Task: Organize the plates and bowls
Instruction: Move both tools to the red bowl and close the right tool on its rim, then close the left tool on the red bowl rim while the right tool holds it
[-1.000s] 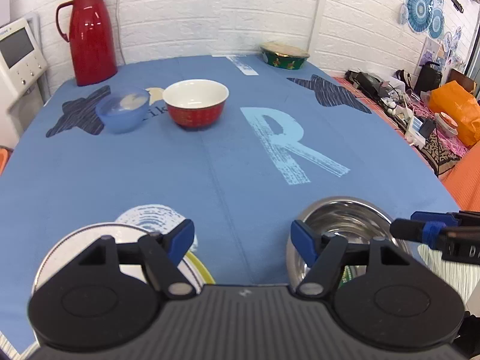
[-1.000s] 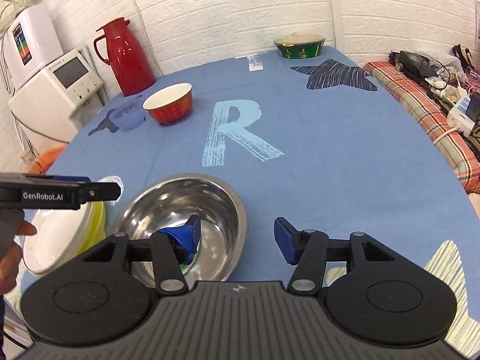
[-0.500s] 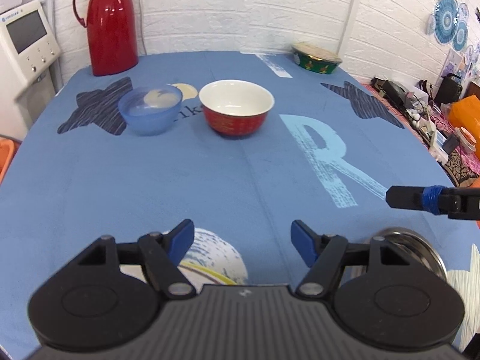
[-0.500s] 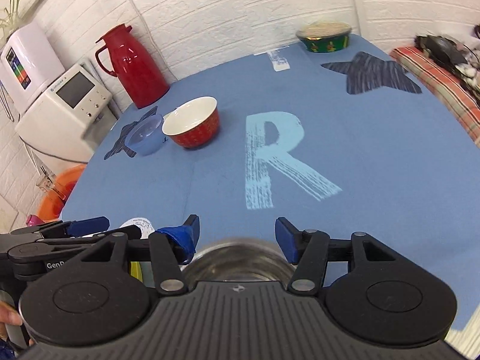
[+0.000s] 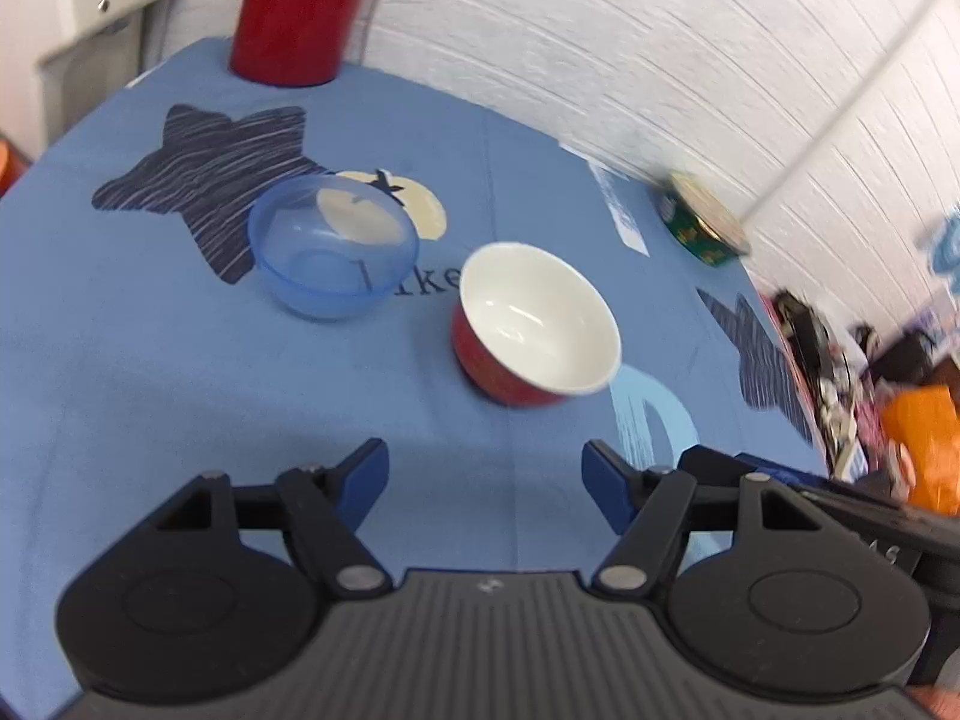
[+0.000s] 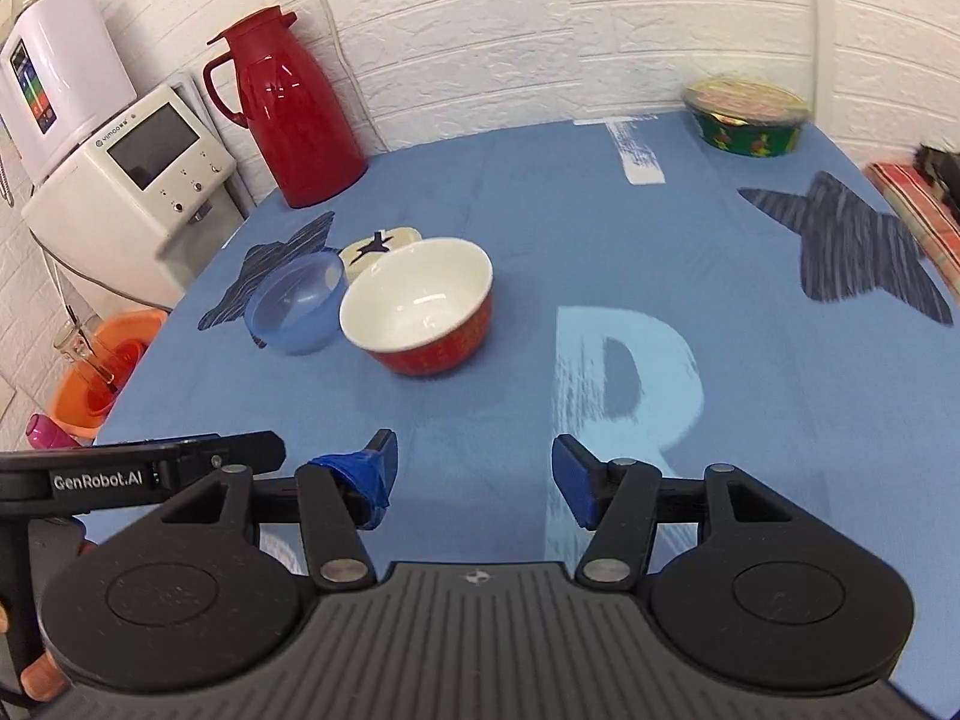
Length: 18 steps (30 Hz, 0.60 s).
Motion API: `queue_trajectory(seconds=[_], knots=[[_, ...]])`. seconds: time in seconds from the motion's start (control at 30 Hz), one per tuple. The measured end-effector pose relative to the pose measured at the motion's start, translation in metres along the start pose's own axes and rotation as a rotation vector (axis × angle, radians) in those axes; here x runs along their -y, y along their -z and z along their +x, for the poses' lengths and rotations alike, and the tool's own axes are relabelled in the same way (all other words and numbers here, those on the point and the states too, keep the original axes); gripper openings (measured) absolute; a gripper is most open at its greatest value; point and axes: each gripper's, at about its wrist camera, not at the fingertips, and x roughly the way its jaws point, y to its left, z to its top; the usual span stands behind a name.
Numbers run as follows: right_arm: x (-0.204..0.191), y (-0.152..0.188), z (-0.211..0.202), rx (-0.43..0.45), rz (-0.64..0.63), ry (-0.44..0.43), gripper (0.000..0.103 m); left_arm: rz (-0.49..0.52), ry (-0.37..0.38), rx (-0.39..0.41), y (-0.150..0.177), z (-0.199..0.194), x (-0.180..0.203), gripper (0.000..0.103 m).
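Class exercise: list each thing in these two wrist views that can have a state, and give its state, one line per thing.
left gripper: open, nothing between the fingers.
right gripper: open, nothing between the fingers.
red bowl: upright on the cloth, empty.
blue plastic bowl: upright, empty, close beside the red bowl.
red thermos: upright, lid on.
green instant-noodle bowl: upright, lid on.
white machine: screen dark.

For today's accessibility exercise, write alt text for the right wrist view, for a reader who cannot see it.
The open right claw hangs empty over a blue tablecloth, facing a red bowl with a white inside and a clear blue bowl close beside it. A red thermos jug and a green lidded container stand near the white brick wall.
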Motion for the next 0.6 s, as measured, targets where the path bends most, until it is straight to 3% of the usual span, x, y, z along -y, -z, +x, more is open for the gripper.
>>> queue_trajectory(seconds=[0.17, 0.6], knots=[[0.001, -0.029, 0.033, -0.016, -0.014, 0.030, 0.043, -0.089, -0.049, 0.019, -0.019, 0.024, -0.004, 0.071], [0.008, -0.063, 0.102, -0.074, -0.036, 0.050, 0.044, -0.128, -0.130, -0.001, -0.031, 0.072, -0.005, 0.071]])
